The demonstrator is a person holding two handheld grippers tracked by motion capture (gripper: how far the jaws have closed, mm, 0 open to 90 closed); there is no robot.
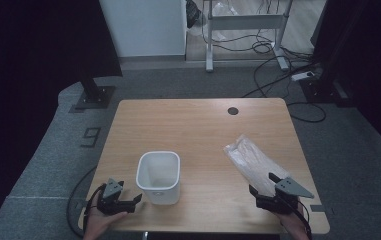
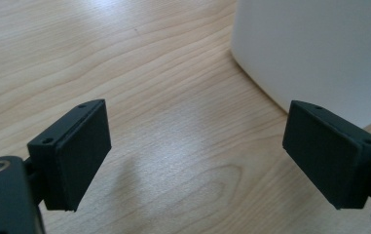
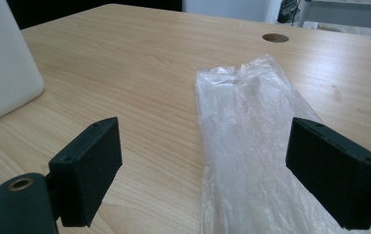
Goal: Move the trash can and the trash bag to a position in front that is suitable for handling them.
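Nearest the camera, the right gripper (image 1: 267,192) sits at the near right edge of the desk (image 1: 198,120), jaws spread wide, empty, pointed at the clear plastic bag (image 1: 250,161); in the right gripper view the bag (image 3: 251,141) lies flat between the two jaws, its near end reaching under them, so the pose reads as lined up for a pinch on that end. Left gripper (image 1: 128,199) rests at the near left edge, jaws also wide and holding nothing, aimed past the near left corner of the white bin (image 1: 159,177); in the left gripper view the bin wall (image 2: 319,53) stands just beyond the right-hand jaw, apart from it, likely staged to steady the bin. Bin stands upright, open top, looks empty, at the near middle of the desk; bag is right of it, well apart, lying diagonally. Probable job: bag goes into or over the bin. Nothing lies between bag and bin. A round cable hole (image 1: 233,110) is at the far side, out of the way. Beyond the desk: grey carpet, floor cables (image 1: 278,75), a white desk frame (image 1: 245,22), dark curtains, none interfering.
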